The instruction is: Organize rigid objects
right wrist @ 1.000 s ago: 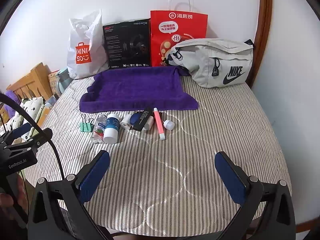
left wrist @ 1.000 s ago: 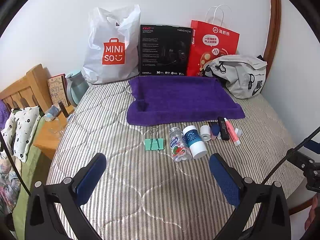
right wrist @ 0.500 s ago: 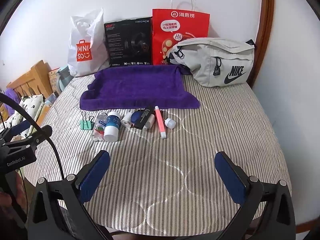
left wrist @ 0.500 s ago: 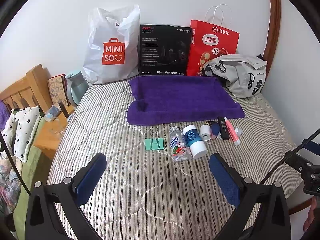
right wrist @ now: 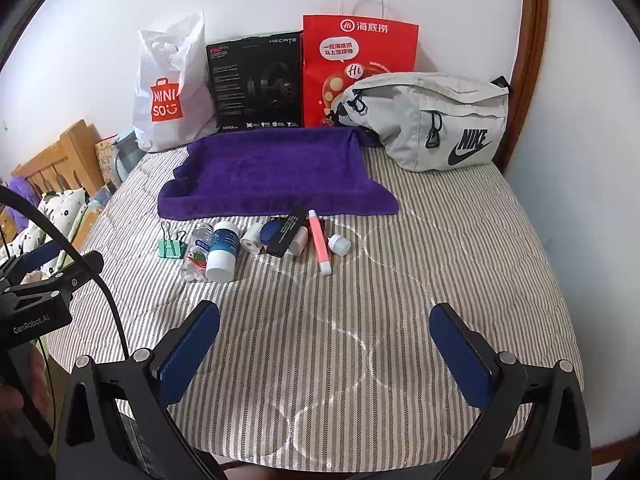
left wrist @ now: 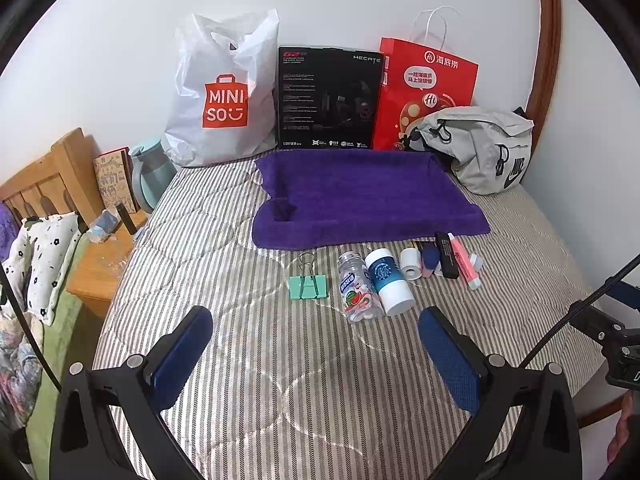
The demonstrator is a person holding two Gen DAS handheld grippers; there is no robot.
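A row of small items lies on the striped bed in front of a purple towel (left wrist: 360, 196) (right wrist: 272, 176): a green binder clip (left wrist: 308, 286) (right wrist: 172, 246), a clear candy bottle (left wrist: 356, 292) (right wrist: 198, 252), a blue-and-white canister (left wrist: 388, 280) (right wrist: 224, 250), a white tape roll (left wrist: 411, 263) (right wrist: 252, 238), a black stick (left wrist: 446, 254) (right wrist: 286, 232) and a pink highlighter (left wrist: 464, 260) (right wrist: 319, 242). My left gripper (left wrist: 314, 336) hangs open just short of the bottle and clip. My right gripper (right wrist: 324, 338) is open too, farther back from the row. Both hold nothing.
Against the wall stand a white Miniso bag (left wrist: 224, 96), a black box (left wrist: 328, 98), a red paper bag (left wrist: 426, 92) and a grey Nike pouch (right wrist: 432, 120). A wooden nightstand (left wrist: 96, 268) sits off the bed's left edge. Bare striped bedding lies near both grippers.
The right wrist view has crept slightly forward toward the items. The left gripper has barely moved, and the objects lie where they were.
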